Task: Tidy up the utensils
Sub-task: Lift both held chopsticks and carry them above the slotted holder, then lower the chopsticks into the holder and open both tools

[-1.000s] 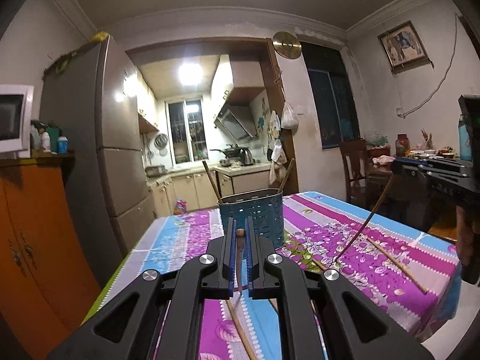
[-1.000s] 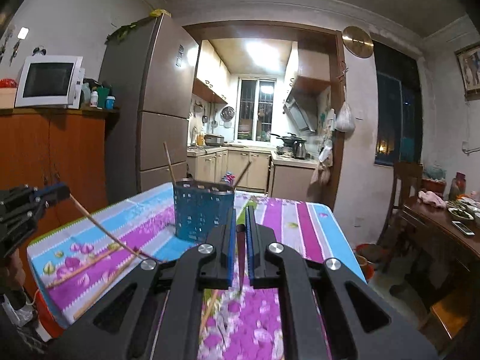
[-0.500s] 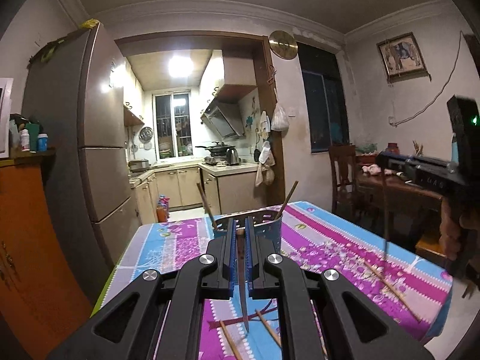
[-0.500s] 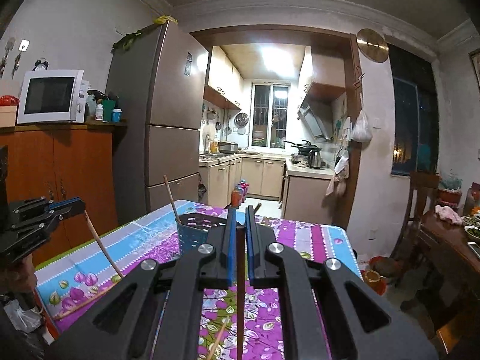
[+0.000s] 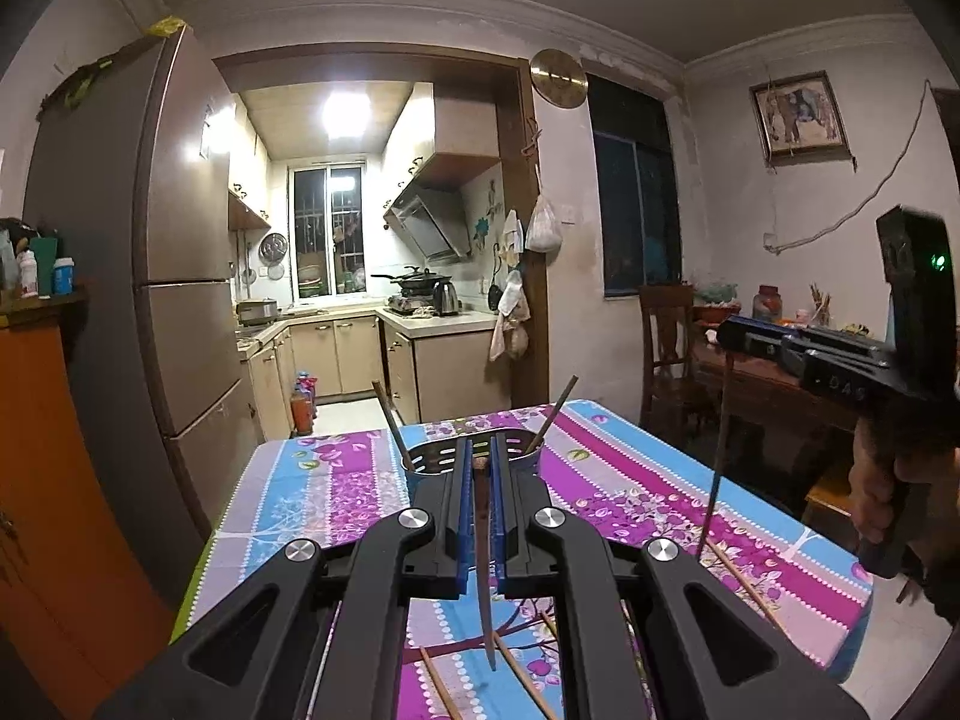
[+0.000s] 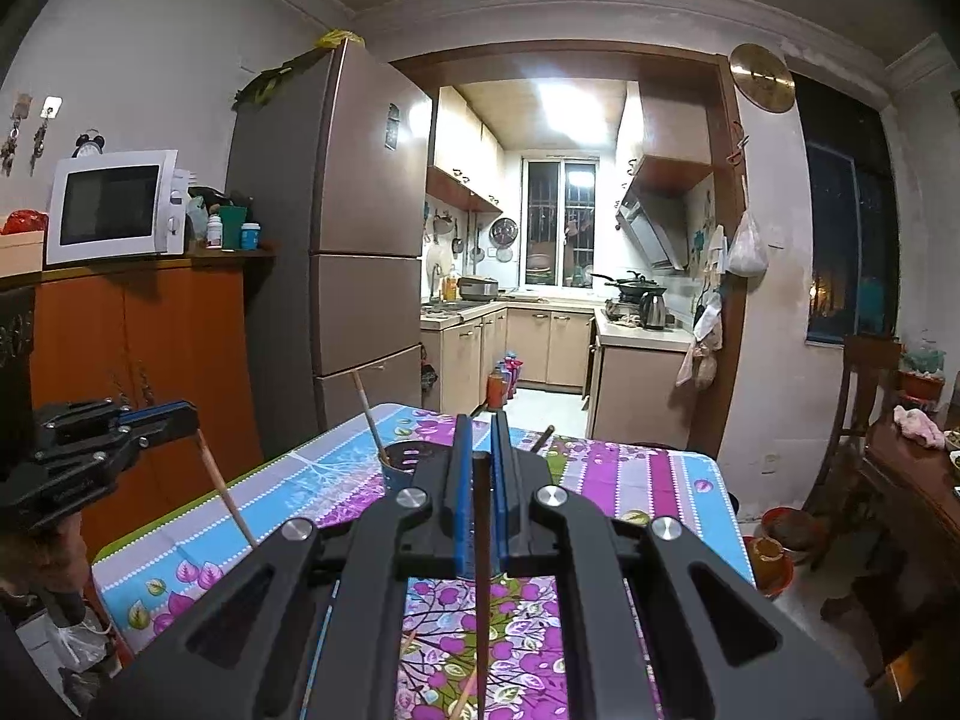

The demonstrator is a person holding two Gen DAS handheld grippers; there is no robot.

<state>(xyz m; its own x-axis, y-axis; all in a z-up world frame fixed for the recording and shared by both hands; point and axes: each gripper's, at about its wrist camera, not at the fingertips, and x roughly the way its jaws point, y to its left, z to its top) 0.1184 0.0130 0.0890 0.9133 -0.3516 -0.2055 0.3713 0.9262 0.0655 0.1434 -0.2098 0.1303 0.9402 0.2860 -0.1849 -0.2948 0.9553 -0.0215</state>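
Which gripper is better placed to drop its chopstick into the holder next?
Left, narrowly. The blue holder sits dead ahead of the left gripper, whose chopstick hangs tip-down. The right gripper sees it offset left.

Wooden chopstick (image 5: 483,564) — glossy tablecloth (image 5: 624,492)

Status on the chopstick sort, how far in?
Done: two chopsticks already stand in the blue holder. In hand: left gripper and right gripper each clamp one chopstick above the table. Left: several loose chopsticks on the tablecloth.
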